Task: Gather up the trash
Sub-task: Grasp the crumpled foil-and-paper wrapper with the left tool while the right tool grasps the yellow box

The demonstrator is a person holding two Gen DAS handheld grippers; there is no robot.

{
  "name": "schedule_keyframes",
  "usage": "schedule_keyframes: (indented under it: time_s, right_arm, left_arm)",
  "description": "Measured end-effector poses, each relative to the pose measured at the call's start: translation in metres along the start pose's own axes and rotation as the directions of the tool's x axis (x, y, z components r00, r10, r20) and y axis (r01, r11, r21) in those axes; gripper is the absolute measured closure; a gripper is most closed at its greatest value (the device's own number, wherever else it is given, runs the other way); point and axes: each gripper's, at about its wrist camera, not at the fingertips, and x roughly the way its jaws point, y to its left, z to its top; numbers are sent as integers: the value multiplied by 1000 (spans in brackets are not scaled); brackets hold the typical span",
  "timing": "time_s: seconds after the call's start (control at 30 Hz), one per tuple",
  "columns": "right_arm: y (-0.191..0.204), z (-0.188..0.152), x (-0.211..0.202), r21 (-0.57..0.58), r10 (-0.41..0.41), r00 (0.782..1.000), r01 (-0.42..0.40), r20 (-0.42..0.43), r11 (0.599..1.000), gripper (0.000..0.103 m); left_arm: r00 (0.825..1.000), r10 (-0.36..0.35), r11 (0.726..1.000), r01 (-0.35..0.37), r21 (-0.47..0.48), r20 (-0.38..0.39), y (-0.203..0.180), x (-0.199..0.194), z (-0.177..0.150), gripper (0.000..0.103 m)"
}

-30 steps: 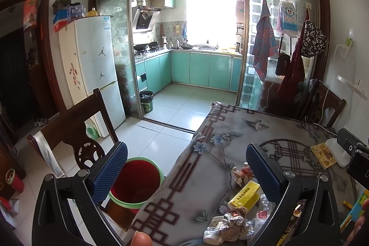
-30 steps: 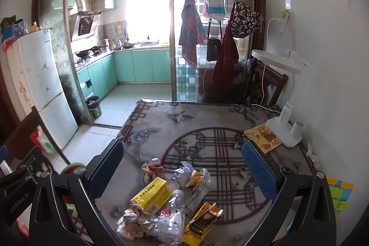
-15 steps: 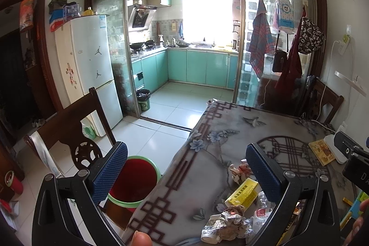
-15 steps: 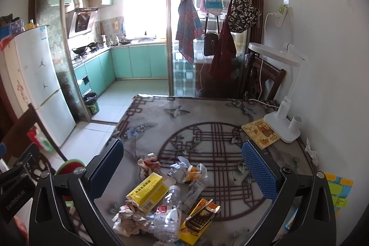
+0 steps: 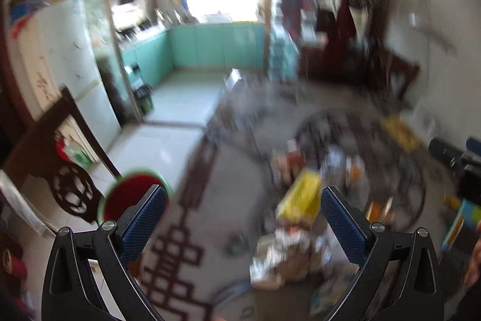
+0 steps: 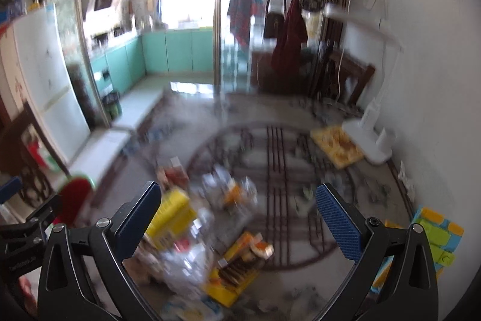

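Observation:
Both views are motion-blurred. A pile of trash lies on the patterned table (image 6: 300, 170): a yellow box (image 5: 300, 194) (image 6: 170, 214), crumpled paper (image 5: 285, 257), a clear plastic bottle (image 6: 186, 257), an orange and yellow wrapper pack (image 6: 240, 263) and crumpled wrappers (image 6: 231, 188). A red bin with a green rim (image 5: 132, 194) (image 6: 76, 194) stands on the floor left of the table. My left gripper (image 5: 240, 218) is open and empty above the table's near left part. My right gripper (image 6: 237, 215) is open and empty above the pile.
A dark wooden chair (image 5: 60, 152) stands left of the bin. A white desk lamp (image 6: 372, 134) and a yellow booklet (image 6: 336, 146) sit at the table's far right. A colourful block toy (image 6: 433, 236) lies at the right edge. A fridge (image 5: 60, 65) stands at the left.
Both grippers have tilted down and swung toward the trash pile, which now sits higher and nearer in both views. Both stay open and empty.

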Motion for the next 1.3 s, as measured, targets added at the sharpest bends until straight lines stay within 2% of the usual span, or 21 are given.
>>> schedule_keyframes:
  time_s: [0.07,0.2,0.3,0.37,0.43,0.47,0.5,0.57,0.63,0.77,0.97,1.13,1.2,1.3]
  right_arm:
    - [-4,-17,14,-14,-10,998,9,-65,1000,0]
    - [-13,-40,30,-7,-13,987,12,-161,1000,0]
    - [-13,-46,30,-8,21,982,-23,-190,1000,0]
    - [-11,-49,34,-7,53,975,-56,-214,998,0]
    - [-9,-53,43,9,92,966,-92,-241,996,0]
    - [-8,-54,47,25,118,958,-115,-261,993,3]
    - [-7,-56,52,44,147,949,-140,-280,989,6]
    - [-3,-58,62,73,201,929,-188,-312,980,19]
    - [3,-61,72,102,248,902,-227,-354,969,25]
    - [16,-64,86,141,300,868,-266,-395,954,25]
    - [29,-47,103,166,304,865,-258,-398,952,25]
    - [52,-20,128,283,378,844,-283,-380,916,25]
    - [69,-15,142,279,351,848,-254,-396,926,25]
    - [94,-14,172,260,261,855,-155,-449,953,25]
  left_arm:
    - [992,-51,999,50,-14,-114,-2,33,-18,0]
    - [959,-127,991,109,-82,-253,-12,88,-44,1]
    - [943,-160,986,136,-100,-290,-23,113,-54,2]
    - [938,-183,982,161,-98,-293,-31,120,-55,12]
    - [927,-224,974,202,-103,-301,-34,123,-54,48]
    - [918,-251,968,228,-108,-308,-38,127,-53,59]
    - [912,-259,966,236,-110,-317,-37,127,-52,63]
    - [911,-273,962,248,-118,-310,-32,124,-47,66]
    - [916,-279,959,252,-129,-287,-23,116,-43,69]
    - [943,-265,961,242,-132,-202,3,86,-28,69]
    - [976,-188,974,171,-147,-113,54,59,-7,69]
    - [984,-150,976,132,-175,-98,89,56,-3,69]
    - [984,-145,976,126,-176,-99,99,56,-3,69]
    - [984,-147,975,128,-182,-99,114,54,-5,69]
